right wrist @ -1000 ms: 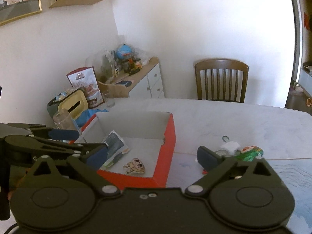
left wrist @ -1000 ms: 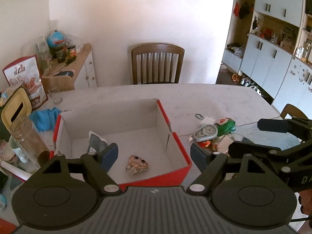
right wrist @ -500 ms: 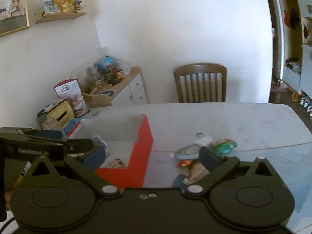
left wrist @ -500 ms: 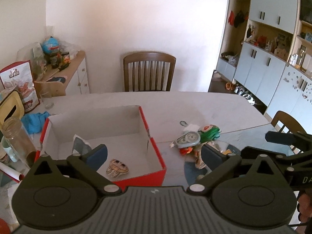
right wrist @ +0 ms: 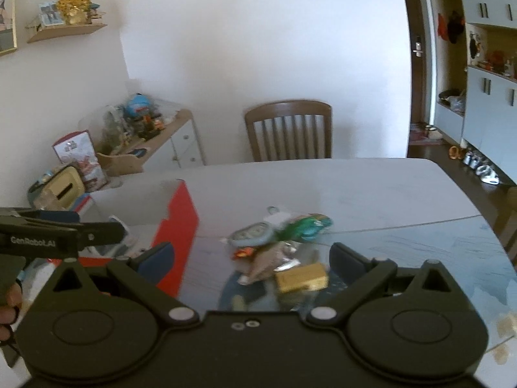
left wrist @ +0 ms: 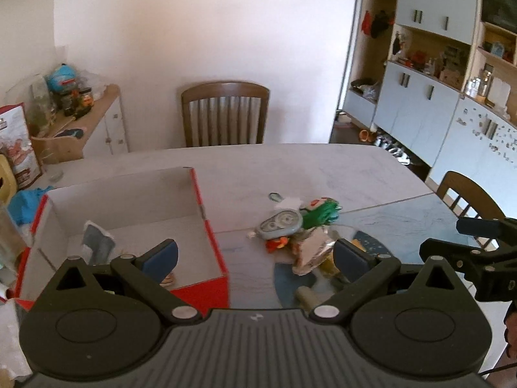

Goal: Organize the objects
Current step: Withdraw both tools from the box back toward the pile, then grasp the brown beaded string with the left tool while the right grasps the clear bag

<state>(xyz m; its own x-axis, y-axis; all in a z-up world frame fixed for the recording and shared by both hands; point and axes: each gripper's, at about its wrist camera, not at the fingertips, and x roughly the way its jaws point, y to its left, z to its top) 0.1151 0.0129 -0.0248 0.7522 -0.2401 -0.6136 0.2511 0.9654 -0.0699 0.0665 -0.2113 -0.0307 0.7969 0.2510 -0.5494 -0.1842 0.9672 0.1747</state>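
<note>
Right wrist view: right gripper is hanging empty, jaws wide, gold block between them.
Left gripper: jaws wide, empty.
Risk: wrapper is touching the block, may snag.

Daylight is filling a white-walled dining room.

A wooden slat-back chair is standing at the far side of the pale marbled tabletop; a low cluttered sideboard is sitting by the left wall, pale blue cupboards are lining the right, and a wall shelf is holding ornaments.
</note>
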